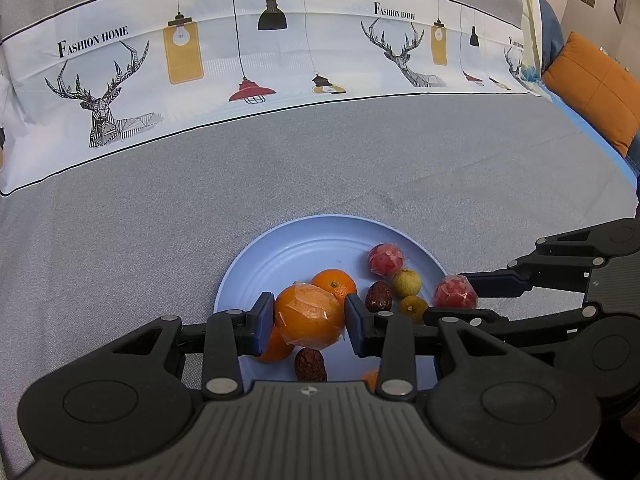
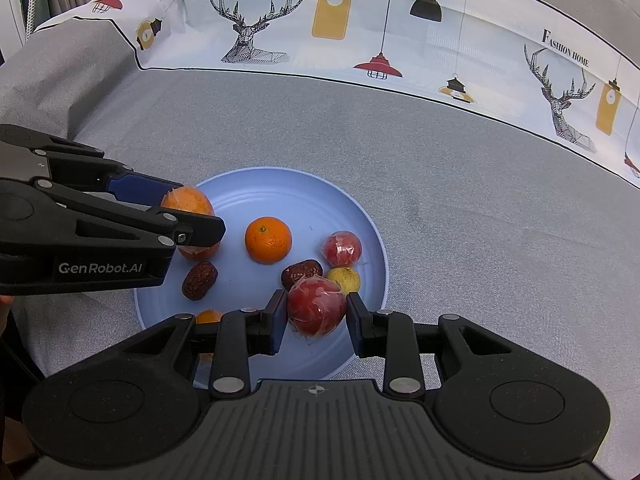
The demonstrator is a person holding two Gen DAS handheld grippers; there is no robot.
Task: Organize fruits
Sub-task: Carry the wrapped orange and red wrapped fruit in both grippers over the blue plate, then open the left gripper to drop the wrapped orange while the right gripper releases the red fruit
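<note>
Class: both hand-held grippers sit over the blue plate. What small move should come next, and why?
Probably lift both straight up: the left hand-held gripper pinches a wrapped orange, the right hand-held gripper a wrapped red fruit, both low over the crowded plate.

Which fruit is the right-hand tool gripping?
Find the round pale-blue plate on the grey cloth. At its near edge, between the right gripper fingers, sits a red plastic-wrapped fruit. Unlike the other red wrapped fruit behind it, this one is clamped.
</note>
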